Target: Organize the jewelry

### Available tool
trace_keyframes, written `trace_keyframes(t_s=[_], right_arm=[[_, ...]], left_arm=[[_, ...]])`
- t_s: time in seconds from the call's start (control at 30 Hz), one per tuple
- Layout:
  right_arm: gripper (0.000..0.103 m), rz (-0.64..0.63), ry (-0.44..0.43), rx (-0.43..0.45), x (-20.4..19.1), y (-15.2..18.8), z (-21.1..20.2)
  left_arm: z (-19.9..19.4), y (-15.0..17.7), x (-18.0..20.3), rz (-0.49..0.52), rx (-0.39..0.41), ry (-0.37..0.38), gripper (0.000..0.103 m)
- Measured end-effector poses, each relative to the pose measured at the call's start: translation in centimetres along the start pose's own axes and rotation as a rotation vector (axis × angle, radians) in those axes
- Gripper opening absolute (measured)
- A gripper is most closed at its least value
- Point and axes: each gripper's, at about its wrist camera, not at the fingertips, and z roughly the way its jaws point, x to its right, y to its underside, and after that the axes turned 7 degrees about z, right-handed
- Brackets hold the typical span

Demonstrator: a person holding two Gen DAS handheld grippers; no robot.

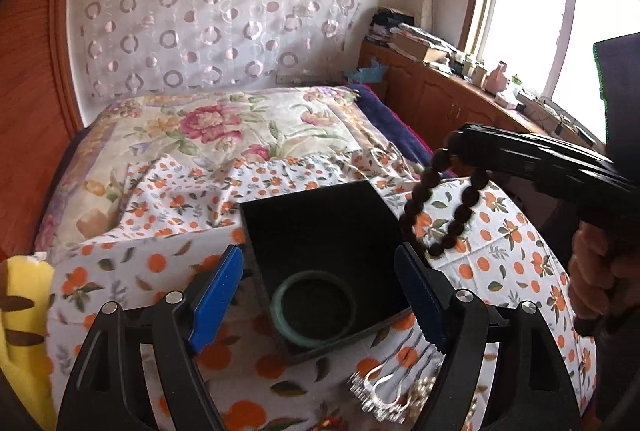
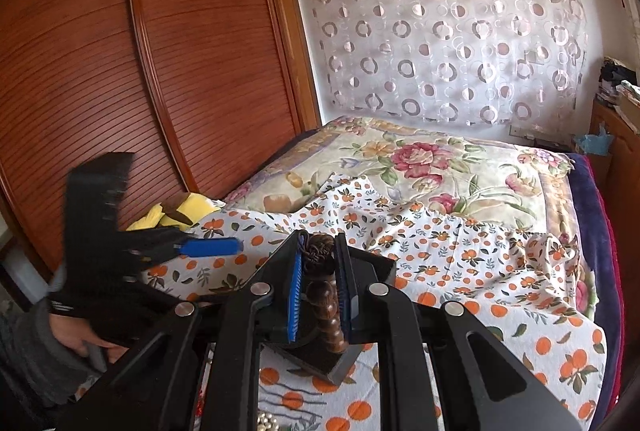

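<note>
A bed (image 1: 240, 135) covered by an orange-print cloth (image 1: 132, 271) fills both views, with a wooden wardrobe (image 2: 160, 71) at ten o'clock in the right wrist view and a circle-patterned curtain (image 1: 216, 11) at twelve o'clock. On the cloth stands an open black box (image 1: 320, 231), central in the left wrist view. The left gripper (image 1: 320, 295) hovers over the box's near edge, jaws spread wide and holding nothing, one blue pad on either side of the box. The right gripper (image 2: 318, 291) has its jaws drawn narrow, clamped on a dark wooden bead bracelet (image 1: 444, 207), which hangs in a loop at three o'clock beside the box, above the cloth. A green jade bangle (image 1: 314, 305) lies flat inside the box, near its front wall. Silver chains (image 1: 384, 391) lie on the cloth at five o'clock, just in front of the box.
</note>
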Motion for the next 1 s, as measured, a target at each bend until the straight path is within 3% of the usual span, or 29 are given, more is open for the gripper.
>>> trace_keyframes(t_s=[0.2,0.43,0.73,1.0], right_arm=[[0.017,-0.017,0.064,-0.043,0.0,0.8,2.8],[0.018,-0.003,0.054,-0.108,-1.4,3.0,4.7],[0.021,-0.020,0.082,-0.098,-3.6,5.3,1.4],[0.021,-0.034,0.122,-0.114,-4.4,10.0,-1.8]], left_arm=[[-3.0,1.7,-2.2,-0.026,0.016,-0.060,0.082],[-5.5,4.5,-3.4,-0.049,0.023,-0.100,0.082],[-6.9,7.5,-1.7,-0.046,0.006,-0.076,0.083],[-7.6,9.8,1.0,-0.015,0.000,-0.058,0.083]])
